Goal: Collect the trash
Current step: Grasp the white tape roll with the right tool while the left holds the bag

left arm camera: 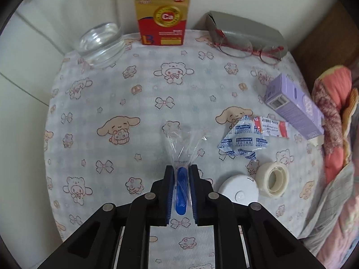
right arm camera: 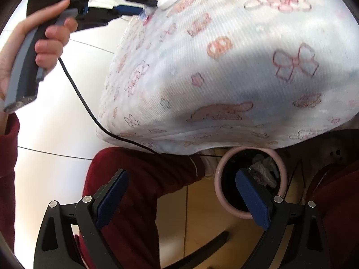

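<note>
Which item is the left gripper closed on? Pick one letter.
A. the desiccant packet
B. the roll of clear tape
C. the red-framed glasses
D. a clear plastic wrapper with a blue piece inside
D: in the left wrist view the left gripper is pinched on the clear plastic wrapper, while the tape roll, desiccant packet and glasses lie apart on the cloth.

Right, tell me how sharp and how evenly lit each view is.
Left wrist view: sharp and evenly lit, fisheye bending the table's edge; the clear wrapper catches slight glare. Right wrist view: tablecloth blurred and streaked, upper part washed out, shadow below.
</note>
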`<state>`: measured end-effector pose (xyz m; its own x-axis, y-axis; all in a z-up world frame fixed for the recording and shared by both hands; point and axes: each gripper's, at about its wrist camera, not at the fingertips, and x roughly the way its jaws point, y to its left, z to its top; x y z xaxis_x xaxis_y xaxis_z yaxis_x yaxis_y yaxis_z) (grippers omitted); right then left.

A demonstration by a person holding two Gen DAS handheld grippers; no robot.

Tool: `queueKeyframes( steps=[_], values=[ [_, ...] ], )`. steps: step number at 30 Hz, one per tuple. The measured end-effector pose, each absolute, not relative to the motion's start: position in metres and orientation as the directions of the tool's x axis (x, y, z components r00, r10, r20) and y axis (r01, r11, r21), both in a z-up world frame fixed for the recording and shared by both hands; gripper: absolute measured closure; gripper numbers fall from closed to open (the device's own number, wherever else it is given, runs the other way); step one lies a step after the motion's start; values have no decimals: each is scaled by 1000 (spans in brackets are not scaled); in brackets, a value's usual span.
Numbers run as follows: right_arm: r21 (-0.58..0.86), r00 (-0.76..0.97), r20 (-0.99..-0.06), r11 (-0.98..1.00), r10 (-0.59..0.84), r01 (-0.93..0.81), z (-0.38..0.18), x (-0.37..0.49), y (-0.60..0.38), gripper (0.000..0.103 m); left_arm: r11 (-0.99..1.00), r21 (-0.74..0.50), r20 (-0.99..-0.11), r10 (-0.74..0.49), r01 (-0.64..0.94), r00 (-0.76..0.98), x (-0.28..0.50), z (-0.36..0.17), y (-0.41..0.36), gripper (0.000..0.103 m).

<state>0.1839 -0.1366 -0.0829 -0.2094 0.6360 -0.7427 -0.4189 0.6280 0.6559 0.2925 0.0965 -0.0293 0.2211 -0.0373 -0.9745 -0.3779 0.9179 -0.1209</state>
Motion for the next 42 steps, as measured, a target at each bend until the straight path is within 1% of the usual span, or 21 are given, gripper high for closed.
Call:
queueKeyframes(
  steps=[3,7,10,13,14,17,18,19,21,23,24,29,31,37,41,42],
  values=[
    [666,-193,-725,602,661,-441,-70,183,-139,8,897,-198,-964,-104,-396,246,281,-30,106,92],
    [684,-143,-679,549,720,-480,-31,185,-150,8,879,-268,-945,-161,-394,284,260,-29,115,92],
    [663,-88,-668,538,739,-520,2,194,-158,8,866,-320,-925,-198,-385,325,237,-24,119,92],
    [597,-29,-705,571,708,-564,26,216,-158,7,875,-327,-916,-201,-357,347,224,-10,115,92],
    [546,7,-739,604,674,-580,34,230,-155,6,882,-320,-916,-195,-346,351,220,-7,114,92],
    [438,59,-800,650,597,-621,44,263,-143,6,886,-321,-913,-197,-334,356,206,-6,115,92],
    [376,86,-823,652,561,-659,45,272,-133,6,885,-324,-912,-198,-335,360,199,-6,118,92],
    [310,117,-842,651,526,-693,47,277,-126,6,883,-328,-911,-200,-336,362,194,-6,120,92],
    [129,204,-876,620,437,-774,44,287,-107,6,875,-341,-907,-211,-343,365,192,-10,124,92],
    [8,253,-889,565,382,-825,33,292,-90,6,869,-351,-906,-220,-349,363,187,-13,127,92],
    [-14,257,-892,546,371,-838,29,295,-86,6,867,-354,-906,-224,-351,360,186,-16,127,92],
    [-104,298,-896,496,329,-862,10,308,-66,6,859,-372,-903,-246,-352,353,183,-22,129,92],
    [-95,286,-901,493,327,-865,4,314,-61,6,857,-376,-903,-253,-351,348,183,-25,130,92],
    [-140,305,-908,477,287,-868,-10,317,-45,7,850,-387,-901,-267,-358,341,179,-31,135,92],
    [-129,300,-910,491,287,-861,-13,322,-38,8,848,-391,-901,-275,-358,334,180,-35,135,92],
    [-125,298,-910,494,289,-860,-13,323,-36,11,847,-394,-900,-278,-357,335,180,-35,135,92]
  ],
)
